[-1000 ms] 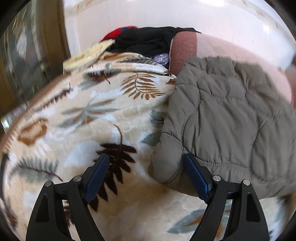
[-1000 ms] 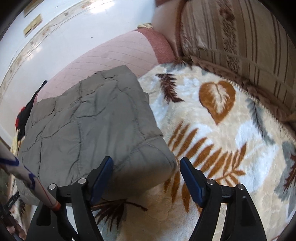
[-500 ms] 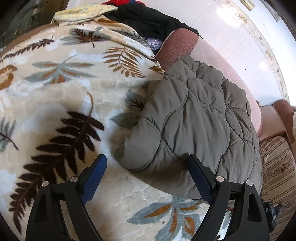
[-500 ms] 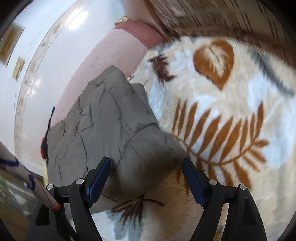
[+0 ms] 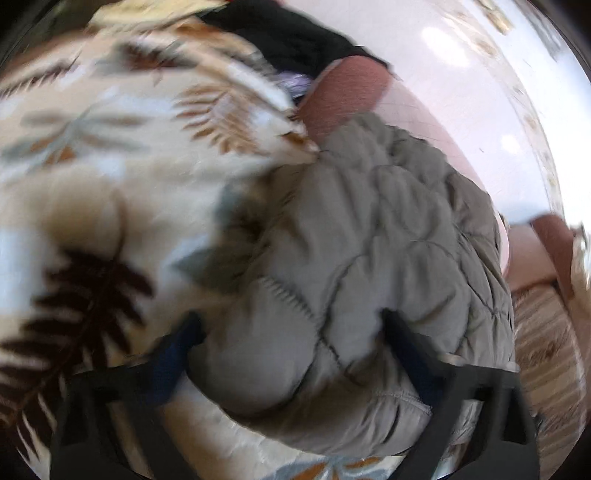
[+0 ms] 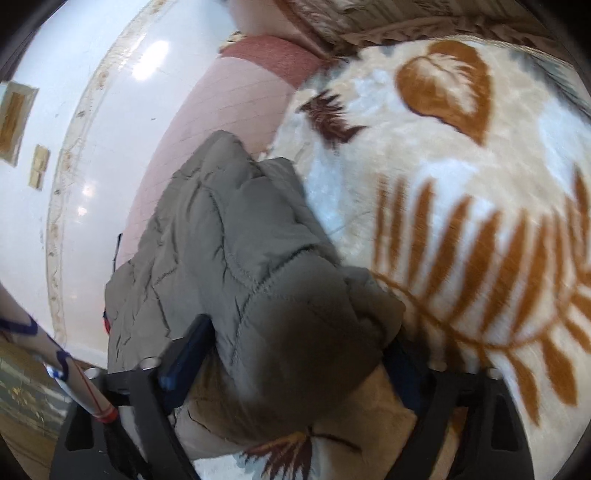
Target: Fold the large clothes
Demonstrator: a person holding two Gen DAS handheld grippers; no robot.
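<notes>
A grey-green quilted jacket (image 5: pixel 369 236) lies folded on a leaf-patterned blanket (image 5: pixel 92 177). My left gripper (image 5: pixel 291 332) is open, and the jacket's near left corner bulges between its blue-padded fingers (image 5: pixel 173 350). The view is blurred by motion. In the right wrist view the same jacket (image 6: pixel 236 243) has its near right corner between the open fingers of my right gripper (image 6: pixel 299 350). That corner covers the blanket (image 6: pixel 461 206) under it. Neither gripper is closed on the cloth.
A pink-brown sofa armrest (image 5: pixel 351 92) lies behind the jacket, with a pile of black clothes (image 5: pixel 288 33) on it. A white wall (image 6: pixel 74 155) is behind. Striped sofa cushions (image 5: pixel 546 350) sit to the right. A patterned sleeve (image 6: pixel 55 362) is at the lower left of the right wrist view.
Both grippers have moved forward onto the jacket. Its near corners, which lay ahead of the fingertips, now sit between the open fingers on each side.
</notes>
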